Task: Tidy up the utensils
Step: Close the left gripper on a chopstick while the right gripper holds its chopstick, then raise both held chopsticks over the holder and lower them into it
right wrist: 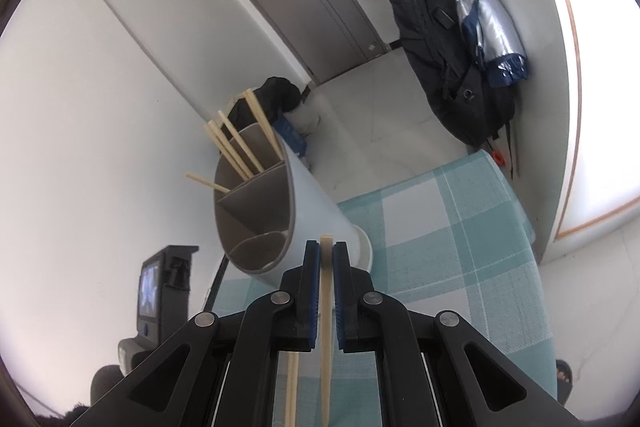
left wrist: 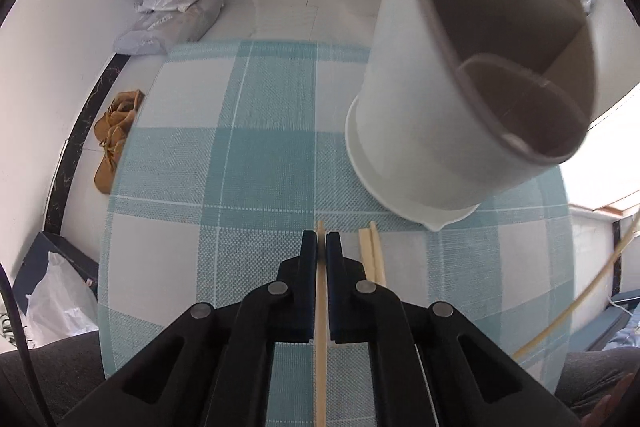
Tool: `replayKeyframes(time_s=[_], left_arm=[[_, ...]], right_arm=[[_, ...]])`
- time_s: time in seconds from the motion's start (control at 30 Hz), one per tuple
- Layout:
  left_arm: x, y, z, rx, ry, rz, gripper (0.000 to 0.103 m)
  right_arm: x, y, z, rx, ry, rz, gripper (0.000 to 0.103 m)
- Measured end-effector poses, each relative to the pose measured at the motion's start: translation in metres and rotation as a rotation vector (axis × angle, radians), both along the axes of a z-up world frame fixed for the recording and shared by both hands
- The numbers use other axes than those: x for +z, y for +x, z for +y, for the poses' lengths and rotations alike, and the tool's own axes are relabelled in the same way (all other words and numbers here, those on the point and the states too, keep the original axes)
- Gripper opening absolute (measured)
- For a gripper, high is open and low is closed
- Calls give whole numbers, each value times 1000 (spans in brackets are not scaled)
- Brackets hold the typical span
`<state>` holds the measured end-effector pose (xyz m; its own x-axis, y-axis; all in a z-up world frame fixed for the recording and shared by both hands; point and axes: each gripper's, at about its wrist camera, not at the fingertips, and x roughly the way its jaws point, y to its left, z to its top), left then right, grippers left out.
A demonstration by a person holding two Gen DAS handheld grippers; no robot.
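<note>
Left gripper [left wrist: 321, 241] clamped on one chopstick [left wrist: 320, 327], bottom centre; right gripper [right wrist: 326, 253] likewise pinches another chopstick [right wrist: 327, 303]. Holder [left wrist: 460, 75] upper right, several sticks already in. Two loose chopsticks [left wrist: 372, 255] remain on the checked cloth [left wrist: 240, 167]. Roughly halfway, I'd judge.

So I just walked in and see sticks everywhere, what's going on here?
A person is sorting chopsticks into a holder on the checked cloth. Each gripper's jaws are shut on one chopstick: the left gripper on one, the right gripper on another. Several already stand in the holder's far compartment; two more lie on the cloth.
</note>
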<state>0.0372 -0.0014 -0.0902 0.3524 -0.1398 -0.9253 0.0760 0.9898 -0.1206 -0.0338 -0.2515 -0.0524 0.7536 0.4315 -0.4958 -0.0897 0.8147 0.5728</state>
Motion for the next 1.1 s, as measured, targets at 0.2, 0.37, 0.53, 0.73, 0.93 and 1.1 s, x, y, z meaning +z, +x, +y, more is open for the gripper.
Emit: replayKeyframes(time_s=[0.2, 0.37, 0.53, 0.73, 0.93, 1.1], left_arm=[[47, -27, 7, -31, -75, -160, 1], [81, -57, -2, -101, -108, -294, 1], [97, -71, -5, -155, -112, -357, 1], [111, -79, -3, -173, -109, -398, 1], [118, -88, -3, -195, -104, -419, 1], [121, -89, -5, -215, -93, -420, 0]], right_arm=[[10, -15, 24, 55, -96, -66, 6], [16, -28, 40, 82, -144, -122, 6], [25, -39, 51, 94, -174, -176, 6], [33, -52, 56, 88, -204, -220, 5], [36, -62, 59, 67, -220, -235, 5], [39, -67, 58, 54, -217, -247, 5]])
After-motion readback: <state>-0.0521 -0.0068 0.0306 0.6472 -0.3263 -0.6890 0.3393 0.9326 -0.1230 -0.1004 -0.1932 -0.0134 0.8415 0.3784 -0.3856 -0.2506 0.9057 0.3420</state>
